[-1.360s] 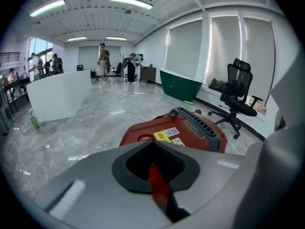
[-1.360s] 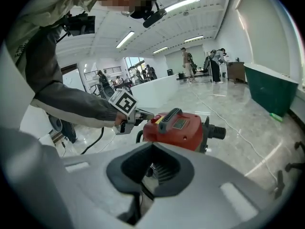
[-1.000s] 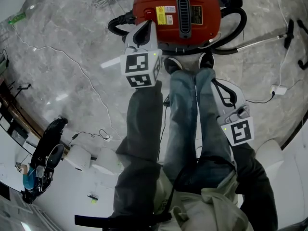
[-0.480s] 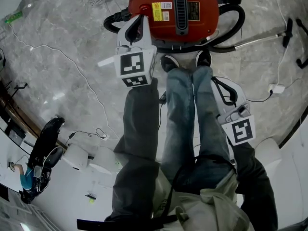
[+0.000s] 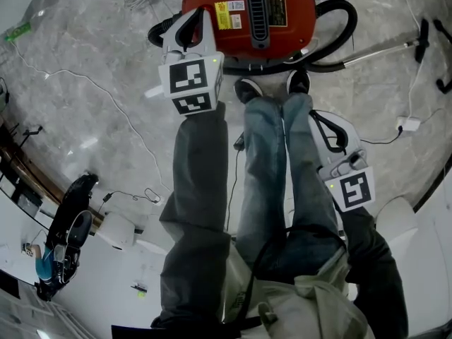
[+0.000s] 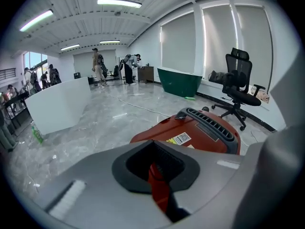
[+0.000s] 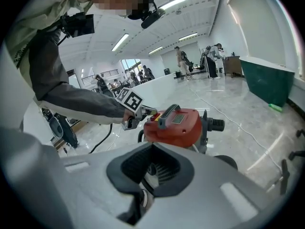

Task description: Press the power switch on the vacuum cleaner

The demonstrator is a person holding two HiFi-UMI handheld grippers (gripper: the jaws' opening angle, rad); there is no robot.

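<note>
Closest to me, at the bottom of the head view, are my jacket and my blue jeans [image 5: 282,168]. My right tool [image 5: 321,126] hangs by my right leg, at the middle right of the frame. Its jaws are pressed together and have nothing in them. Through the thin slit in its own view I only see a bit of my shoe.

A little farther up are my two dark shoes [image 5: 251,90] on the gray floor [image 5: 85,48]. They stand just beside the vacuum cleaner [image 5: 247,20].

My left tool [image 5: 198,18] is in the upper middle of the frame. Its jaws are together too and grip nothing. Its tip sits at the left edge of the red vacuum cleaner. I cannot tell if it touches, and I cannot pick out the switch.

The vacuum cleaner is at the top middle, red with a black handle on top. A black hose [image 5: 346,30] curls round its right side. A metal pipe [image 5: 381,51] lies on the floor at the upper right.

Far off, in the left tool's view, a black office chair [image 6: 240,87] stands at the right by the windows.
</note>
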